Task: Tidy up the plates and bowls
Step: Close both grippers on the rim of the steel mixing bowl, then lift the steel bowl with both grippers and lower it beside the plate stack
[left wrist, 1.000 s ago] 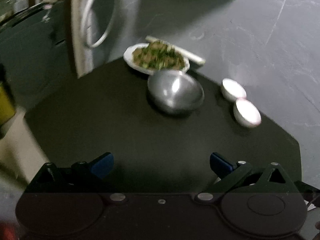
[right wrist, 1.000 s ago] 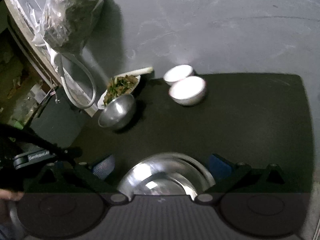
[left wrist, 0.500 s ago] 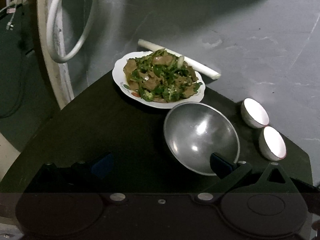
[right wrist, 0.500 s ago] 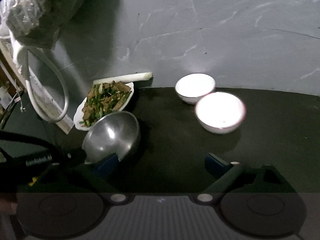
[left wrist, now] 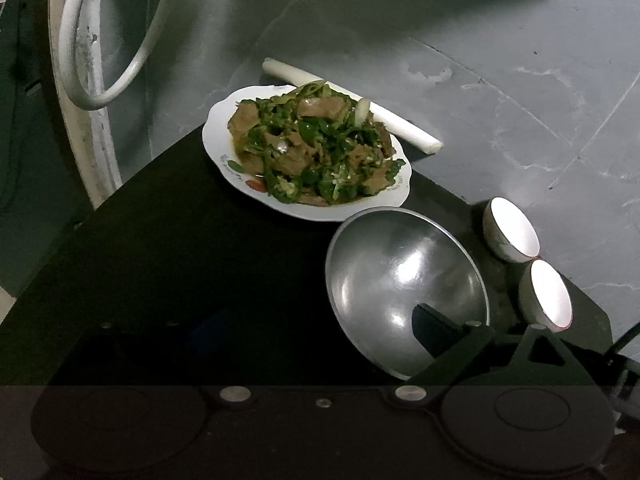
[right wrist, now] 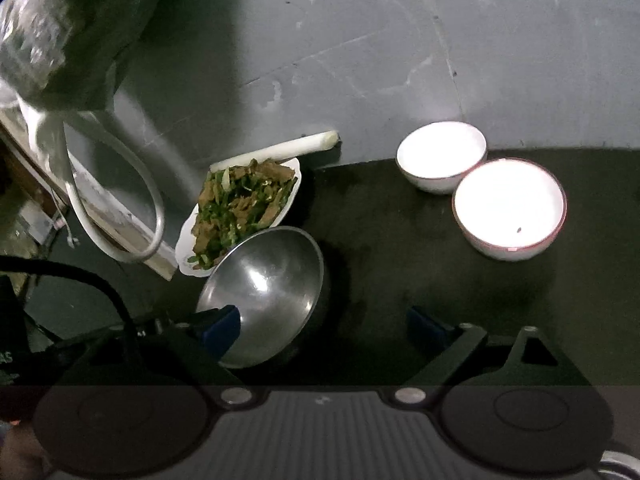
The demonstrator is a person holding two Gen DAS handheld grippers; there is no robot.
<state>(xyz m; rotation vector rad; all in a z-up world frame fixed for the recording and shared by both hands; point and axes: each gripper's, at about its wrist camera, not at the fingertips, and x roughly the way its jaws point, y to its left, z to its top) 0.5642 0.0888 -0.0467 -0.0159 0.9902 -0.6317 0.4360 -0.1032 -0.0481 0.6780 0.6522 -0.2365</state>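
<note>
Steel bowl point(left wrist: 404, 280) sits on the dark mat point(left wrist: 180, 260) w/ its rim touching the food plate point(left wrist: 306, 152) at the mat's far corner. Left hand-held gripper point(left wrist: 320, 326) is spread wide, empty; right finger over the bowl's near rim. Right hand-held gripper point(right wrist: 326, 330) also wide, empty; bowl by its left finger. Two white bowls point(right wrist: 508, 208) touch at the mat's far edge, on the counter point(right wrist: 440, 60).

You're in a dim home dining spot: a plate of stir-fry point(left wrist: 308, 152), a leek point(left wrist: 352, 112) and bowls point(right wrist: 508, 208) on a dark bench point(left wrist: 180, 260) over grey floor tiles point(left wrist: 520, 80).
</note>
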